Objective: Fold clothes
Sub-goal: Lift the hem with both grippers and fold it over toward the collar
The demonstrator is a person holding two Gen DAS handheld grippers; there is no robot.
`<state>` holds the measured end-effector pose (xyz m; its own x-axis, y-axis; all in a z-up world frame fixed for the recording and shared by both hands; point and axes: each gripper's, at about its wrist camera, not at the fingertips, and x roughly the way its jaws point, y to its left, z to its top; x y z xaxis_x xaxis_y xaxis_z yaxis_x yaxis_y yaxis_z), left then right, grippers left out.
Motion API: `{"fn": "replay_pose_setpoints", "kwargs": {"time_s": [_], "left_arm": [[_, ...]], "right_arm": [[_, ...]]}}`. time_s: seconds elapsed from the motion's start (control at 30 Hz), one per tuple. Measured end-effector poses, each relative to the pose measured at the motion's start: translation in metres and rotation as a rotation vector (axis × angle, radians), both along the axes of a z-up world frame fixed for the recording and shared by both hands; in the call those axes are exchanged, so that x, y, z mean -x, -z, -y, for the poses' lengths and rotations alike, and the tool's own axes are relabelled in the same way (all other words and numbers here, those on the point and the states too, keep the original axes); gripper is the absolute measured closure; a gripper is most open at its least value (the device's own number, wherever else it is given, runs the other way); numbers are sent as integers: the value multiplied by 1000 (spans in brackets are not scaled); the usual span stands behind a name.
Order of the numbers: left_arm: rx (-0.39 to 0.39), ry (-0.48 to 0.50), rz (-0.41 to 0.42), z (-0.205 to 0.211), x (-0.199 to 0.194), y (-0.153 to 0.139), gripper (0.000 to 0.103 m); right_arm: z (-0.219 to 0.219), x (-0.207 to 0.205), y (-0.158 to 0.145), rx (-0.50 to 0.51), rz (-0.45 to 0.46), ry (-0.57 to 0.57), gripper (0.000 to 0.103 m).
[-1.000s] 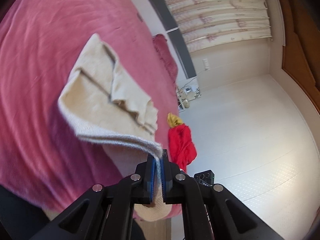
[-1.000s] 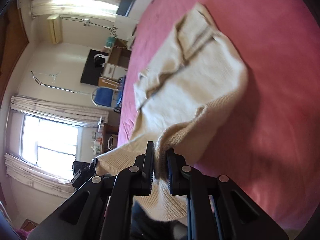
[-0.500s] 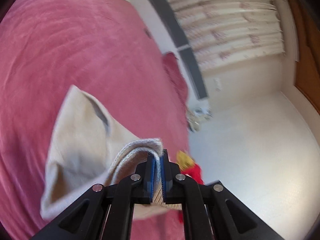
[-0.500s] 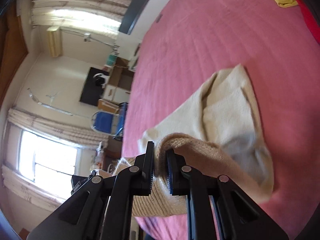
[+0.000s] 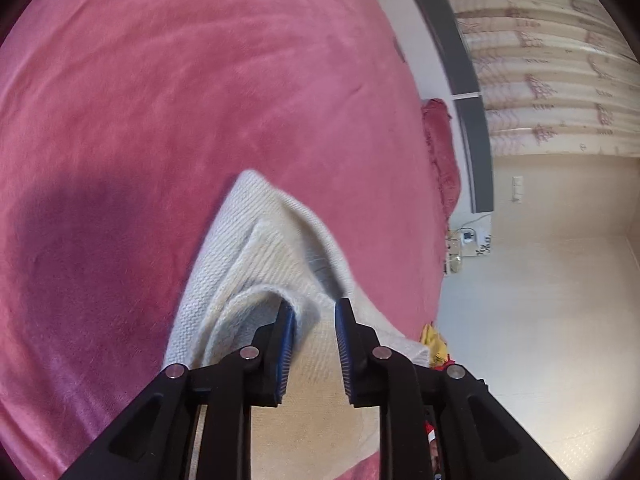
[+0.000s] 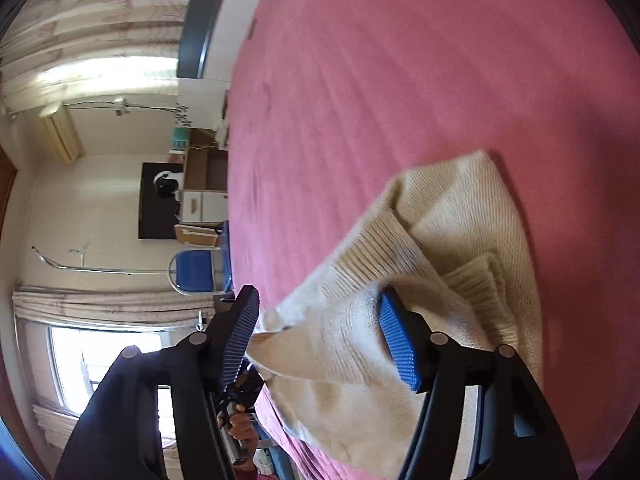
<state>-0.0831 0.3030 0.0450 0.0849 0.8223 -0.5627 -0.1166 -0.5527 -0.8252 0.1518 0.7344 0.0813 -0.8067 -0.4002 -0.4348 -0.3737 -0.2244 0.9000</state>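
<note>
A cream knitted sweater (image 5: pixel 260 264) lies folded over itself on the pink bedspread (image 5: pixel 200 80). In the left wrist view my left gripper (image 5: pixel 314 314) stands open just above its folded edge, blue pads apart, with cloth showing in the gap. In the right wrist view the same sweater (image 6: pixel 452 240) lies under my right gripper (image 6: pixel 318 308), which is wide open; its ribbed hem lies between the spread fingers, held by neither.
The bedspread (image 6: pixel 400 80) fills most of both views. Red and yellow clothes (image 5: pixel 434 340) lie at the bed's edge near the floor. A blue chair (image 6: pixel 196 272), a desk and a curtained window sit beyond the bed. A person's hand (image 6: pixel 240 426) shows below.
Both grippers carried the sweater's edge forward over itself, lowered it onto the bed, then opened and let go. The right one opened much wider than the left.
</note>
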Motion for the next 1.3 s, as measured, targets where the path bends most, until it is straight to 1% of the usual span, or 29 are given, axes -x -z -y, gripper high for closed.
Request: {"fn": "replay_pose_setpoints", "kwargs": {"time_s": [0.03, 0.07, 0.1, 0.13, 0.2, 0.33, 0.37, 0.4, 0.47, 0.53, 0.57, 0.67, 0.7, 0.73, 0.77, 0.83, 0.9, 0.97, 1.03, 1.07, 1.1, 1.13, 1.17, 1.23, 1.27, 1.3], "left_arm": [[-10, -2, -4, 3, 0, -7, 82], [-20, -19, 0, 8, 0, -14, 82], [-30, -37, 4, 13, 0, -20, 82], [-40, -41, 4, 19, -1, -23, 82], [-60, -50, 3, 30, -5, -29, 82], [-36, -40, 13, 47, -18, -20, 82], [-22, -44, 16, 48, -19, -16, 81], [-8, -44, 24, 48, -23, -11, 81], [4, -27, 38, 42, -31, -5, 81], [18, -5, 45, 35, -38, -1, 81], [16, 4, 49, 30, -40, 0, 81], [-11, 17, 32, 12, -38, -14, 81], [-22, 17, 17, 6, -35, -20, 81], [-32, 17, 1, -1, -32, -27, 81], [-50, 14, -14, -4, -31, -35, 81], [-98, 38, -31, -10, -35, -46, 81], [-78, 87, -77, -12, -49, -50, 81], [-26, 135, -97, -13, -64, -42, 81], [4, 147, -80, -15, -72, -28, 81], [21, 138, -58, -16, -75, -21, 81], [30, 127, -31, -16, -78, -14, 81], [32, 129, -20, -18, -81, -11, 81], [65, 136, -38, -21, -82, -10, 81], [129, 143, -67, -24, -84, -9, 81], [125, 143, -61, -20, -82, -8, 81], [123, 137, -58, -16, -79, -8, 81]], "right_arm": [[-3, -4, -6, 5, -30, 16, 30], [-6, -9, -12, -5, -44, 47, 27], [-8, -14, -16, -24, -37, 76, 23], [-5, -16, -18, -41, -20, 73, 21], [5, -19, -19, -73, 16, 25, 21], [45, -7, -10, -146, 90, -176, 21], [53, -3, -6, -161, 103, -205, 21], [60, 3, 0, -165, 113, -223, 21], [62, 14, 8, -174, 121, -187, 21], [58, 28, 16, -138, 110, -150, 21], [52, 33, 17, -97, 69, -113, 21], [29, 43, 9, 36, -124, 46, 21], [19, 44, 3, 67, -174, 102, 21], [11, 43, -2, 79, -201, 157, 19], [9, 43, -6, 44, -180, 159, 19], [18, 45, -14, -76, -92, 76, 18], [26, 47, -23, -195, -4, -6, 18], [34, 50, -31, -313, 85, -90, 18], [58, 55, -35, -492, 183, -206, 18], [69, 60, -34, -560, 218, -247, 18], [76, 67, -30, -575, 233, -287, 18], [81, 74, -25, -566, 241, -331, 18], [85, 81, -18, -571, 280, -374, 18], [90, 83, 2, -609, 432, -463, 18], [91, 82, 13, -627, 513, -508, 19], [91, 76, 19, -637, 559, -530, 19]]}}
